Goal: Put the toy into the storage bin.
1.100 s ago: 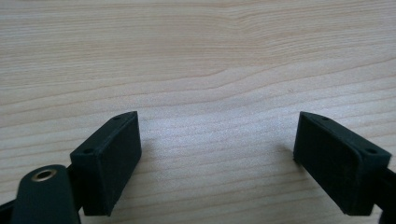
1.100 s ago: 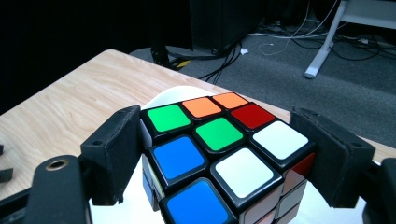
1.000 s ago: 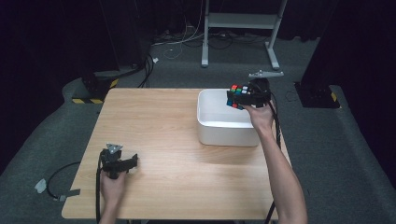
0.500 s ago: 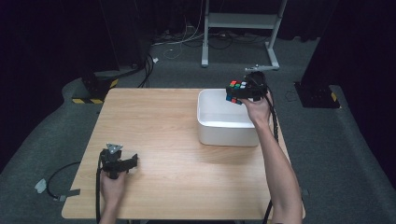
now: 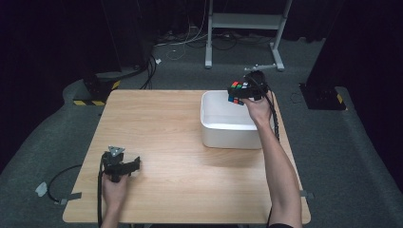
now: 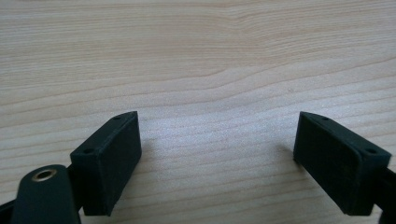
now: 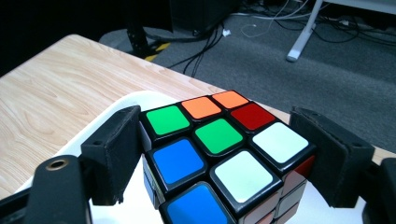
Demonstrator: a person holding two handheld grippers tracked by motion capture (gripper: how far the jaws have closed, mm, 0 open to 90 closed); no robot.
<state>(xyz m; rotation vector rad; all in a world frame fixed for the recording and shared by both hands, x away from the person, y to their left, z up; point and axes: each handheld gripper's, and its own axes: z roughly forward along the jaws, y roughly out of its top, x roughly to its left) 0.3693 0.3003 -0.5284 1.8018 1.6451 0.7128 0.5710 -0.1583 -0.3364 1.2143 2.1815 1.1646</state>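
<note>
Over the far right corner of the table: the right gripper (image 5: 246,91) holds a Rubik's cube (image 5: 237,91) above the far rim of the white bin (image 5: 230,140).
Grip: both pads are pressed flat on opposite side faces of the Rubik's cube (image 7: 219,158), with the green, orange, red, white and blue top face showing between them; the hold looks square, not skewed.
Cube place: in the air, above the bin's far wall and partly over its hollow, clear of the bin floor as far as I can tell.
Step in hand, as I judge it: carry the cube into the bin and set it down.
How to do it well: bring the cube toward the near side until it hangs over the middle of the bin, well inside all four walls; keep the top face level; lower it until it is close to the floor before parting the jaws, so it does not bounce or tip.
Risk: the cube's lower edge may catch the far rim if lowered where it hangs now.
Left gripper (image 5: 119,166): near the table's (image 5: 157,123) near left corner, jaws apart over bare wood, holding nothing; best kept there.
</note>
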